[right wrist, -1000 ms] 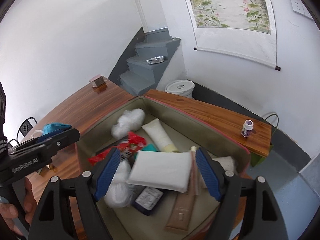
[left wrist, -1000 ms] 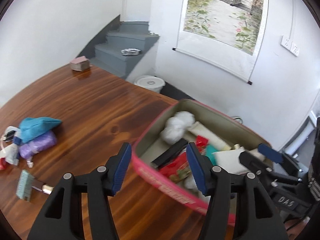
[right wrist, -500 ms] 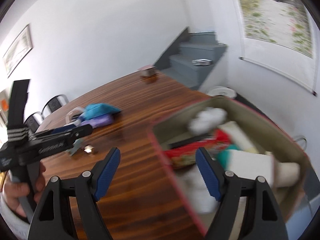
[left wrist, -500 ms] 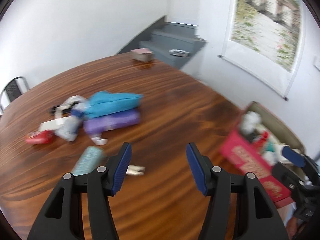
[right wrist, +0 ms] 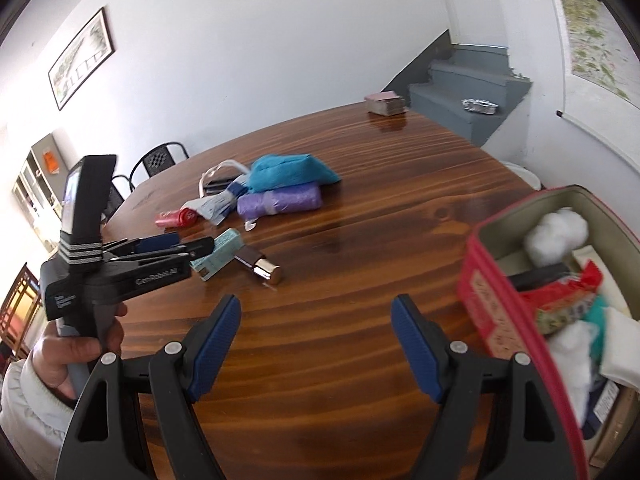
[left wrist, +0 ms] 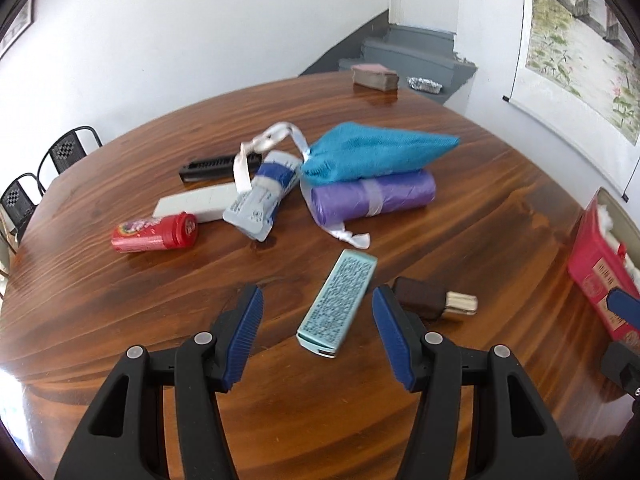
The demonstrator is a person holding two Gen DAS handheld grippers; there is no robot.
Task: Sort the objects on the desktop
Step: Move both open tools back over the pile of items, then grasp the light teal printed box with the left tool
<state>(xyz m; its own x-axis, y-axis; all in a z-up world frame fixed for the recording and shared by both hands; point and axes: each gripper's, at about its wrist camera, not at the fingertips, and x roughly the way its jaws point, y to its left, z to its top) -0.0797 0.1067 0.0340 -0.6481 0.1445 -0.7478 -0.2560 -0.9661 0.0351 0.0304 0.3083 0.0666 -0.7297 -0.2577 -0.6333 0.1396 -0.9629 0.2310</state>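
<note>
My left gripper (left wrist: 318, 340) hangs open above the wooden table, with a pale teal patterned box (left wrist: 338, 304) lying between and just beyond its fingertips, untouched. A brown bottle with a gold cap (left wrist: 434, 302) lies right of it. Farther off sit a purple bag roll (left wrist: 372, 198), a blue cloth pouch (left wrist: 376, 152), a blue-white packet (left wrist: 262, 200), a red tube (left wrist: 154, 234), a white bar (left wrist: 194, 206) and a black comb (left wrist: 208, 166). My right gripper (right wrist: 316, 340) is open and empty over bare wood, left of the red tin (right wrist: 486, 300) full of items. The left gripper (right wrist: 160, 250) shows there, hand-held.
A small brown-pink box (left wrist: 374, 76) stands at the table's far edge. Grey stairs (right wrist: 468, 84) with a foil tray rise behind. Black chairs (left wrist: 24, 196) stand at the left side. The red tin (left wrist: 600, 276) reaches the right edge of the left wrist view.
Both grippers swung left, away from the red tin and toward the loose items. The left one came down over the teal box. Neither jaw opening changed.
</note>
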